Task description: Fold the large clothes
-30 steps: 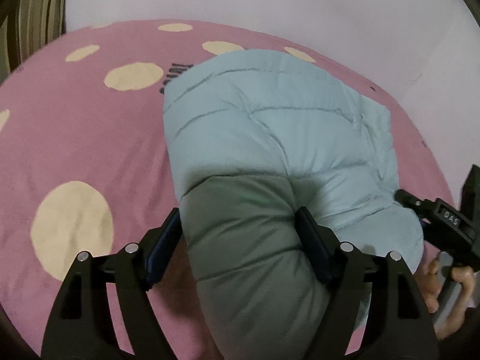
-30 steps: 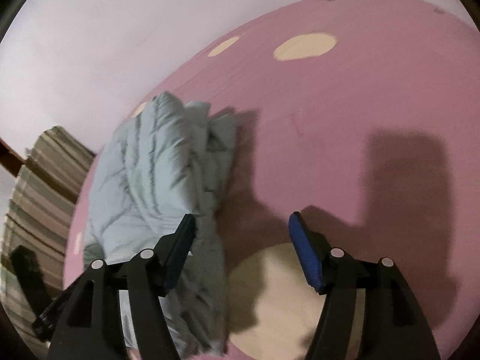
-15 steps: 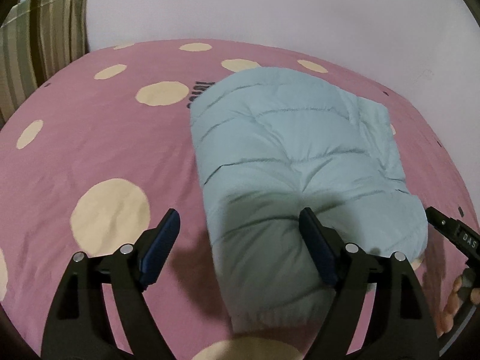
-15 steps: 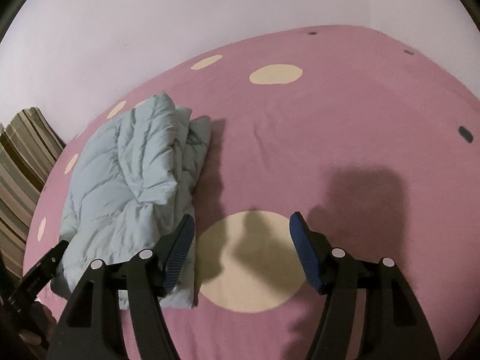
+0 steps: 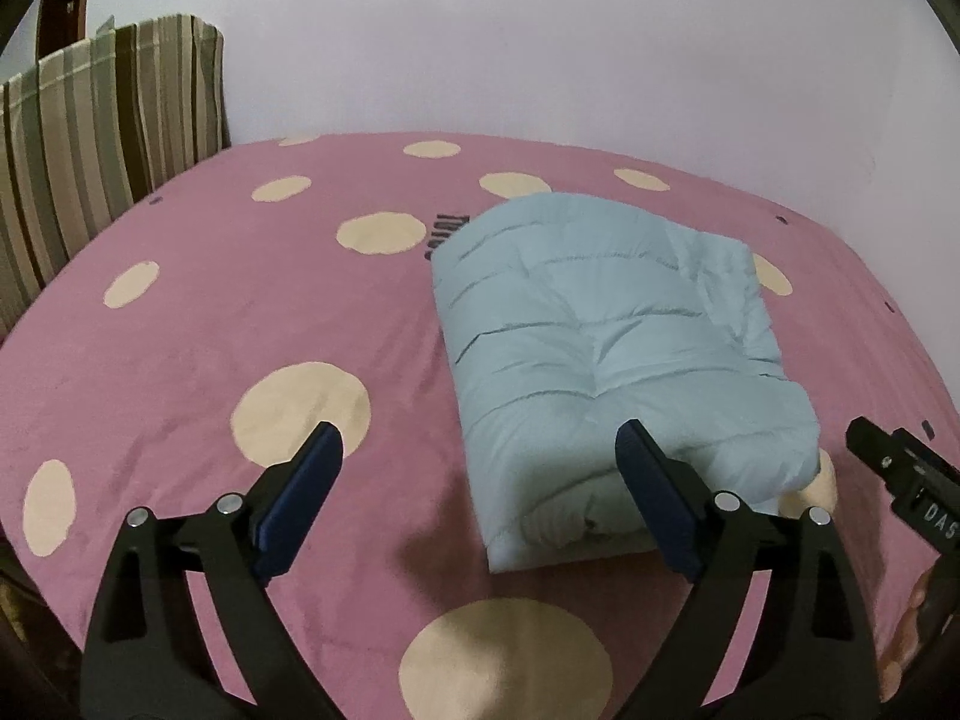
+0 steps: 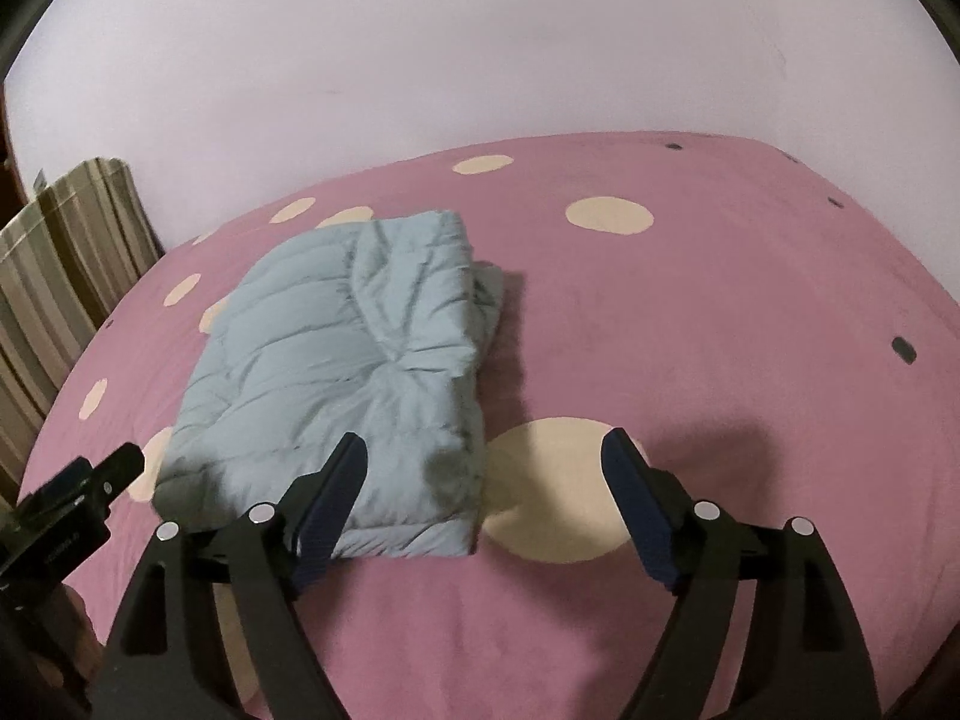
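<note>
A light blue quilted puffer jacket (image 5: pixel 606 348) lies folded into a thick rectangle on the pink bed cover (image 5: pixel 240 312); it also shows in the right wrist view (image 6: pixel 342 360). My left gripper (image 5: pixel 480 468) is open and empty, held above the bed just in front of the jacket's near edge. My right gripper (image 6: pixel 486 474) is open and empty, above the bed at the jacket's near right corner. Neither gripper touches the jacket.
The pink cover (image 6: pixel 720 330) has cream dots and reaches a plain pale wall at the back. A striped pillow (image 5: pixel 90 138) stands at the far left, also in the right wrist view (image 6: pixel 54 276). The other gripper's body (image 5: pixel 906 480) shows at the right edge.
Both grippers have pulled back and up from the jacket. The left gripper, which straddled the jacket's near end a second ago, is now clear of it. The jacket stays folded.
</note>
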{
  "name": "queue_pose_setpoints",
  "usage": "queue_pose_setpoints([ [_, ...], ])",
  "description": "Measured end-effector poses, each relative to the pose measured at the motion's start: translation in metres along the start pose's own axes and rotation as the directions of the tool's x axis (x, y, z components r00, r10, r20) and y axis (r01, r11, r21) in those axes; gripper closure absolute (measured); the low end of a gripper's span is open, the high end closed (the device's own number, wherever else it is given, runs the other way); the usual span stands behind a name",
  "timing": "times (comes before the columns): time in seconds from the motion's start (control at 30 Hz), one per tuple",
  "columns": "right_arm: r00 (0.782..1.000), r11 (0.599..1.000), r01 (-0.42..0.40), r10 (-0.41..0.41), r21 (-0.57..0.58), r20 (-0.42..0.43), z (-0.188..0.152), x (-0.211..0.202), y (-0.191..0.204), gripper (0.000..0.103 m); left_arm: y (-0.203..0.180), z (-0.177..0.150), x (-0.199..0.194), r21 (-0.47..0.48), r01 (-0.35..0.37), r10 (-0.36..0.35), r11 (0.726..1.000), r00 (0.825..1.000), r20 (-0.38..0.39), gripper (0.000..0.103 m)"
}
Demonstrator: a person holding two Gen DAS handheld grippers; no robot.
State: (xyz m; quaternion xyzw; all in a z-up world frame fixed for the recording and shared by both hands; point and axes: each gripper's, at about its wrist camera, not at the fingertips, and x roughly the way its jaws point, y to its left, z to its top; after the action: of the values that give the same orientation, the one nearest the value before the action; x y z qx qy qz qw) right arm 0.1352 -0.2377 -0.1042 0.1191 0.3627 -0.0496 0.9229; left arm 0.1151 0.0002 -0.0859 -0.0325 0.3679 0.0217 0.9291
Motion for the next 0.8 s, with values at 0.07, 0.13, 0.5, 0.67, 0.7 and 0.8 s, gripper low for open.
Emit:
queue_pose_setpoints([
  [0.07, 1.0, 1.0, 0.0, 0.0, -0.021, 0.009, -0.001, -0.006, 0.008, 0.023, 0.0, 0.0, -0.012, 0.004, -0.012, 0.012, 1.0, 1.0, 0.019, 0.01],
  [0.13, 1.0, 0.999, 0.003, -0.003, -0.04, 0.018, -0.002, -0.012, 0.014, 0.023, 0.001, 0.001, -0.021, 0.002, -0.021, 0.021, 1.0, 0.999, 0.036, 0.01],
  [0.5, 0.995, 0.996, 0.016, -0.006, -0.092, 0.104, 0.004, -0.044, 0.03, 0.022, 0.002, 0.001, -0.055, -0.006, -0.037, 0.037, 0.999, 0.996, 0.076, 0.009],
  [0.67, 0.995, 0.996, 0.014, -0.005, -0.089, 0.097, 0.004, -0.044, 0.031, 0.022, -0.002, 0.0, -0.06, 0.008, -0.03, 0.029, 1.0, 0.996, 0.086, 0.006],
  [0.7, 0.995, 0.996, 0.014, -0.005, -0.089, 0.096, 0.004, -0.043, 0.03, 0.022, -0.003, 0.0, -0.06, 0.01, -0.029, 0.028, 1.0, 0.996, 0.085, 0.006],
  [0.8, 0.995, 0.996, 0.016, -0.008, -0.088, 0.098, 0.005, -0.043, 0.029, 0.022, -0.004, 0.0, -0.06, 0.006, -0.025, 0.024, 1.0, 0.997, 0.079, 0.006],
])
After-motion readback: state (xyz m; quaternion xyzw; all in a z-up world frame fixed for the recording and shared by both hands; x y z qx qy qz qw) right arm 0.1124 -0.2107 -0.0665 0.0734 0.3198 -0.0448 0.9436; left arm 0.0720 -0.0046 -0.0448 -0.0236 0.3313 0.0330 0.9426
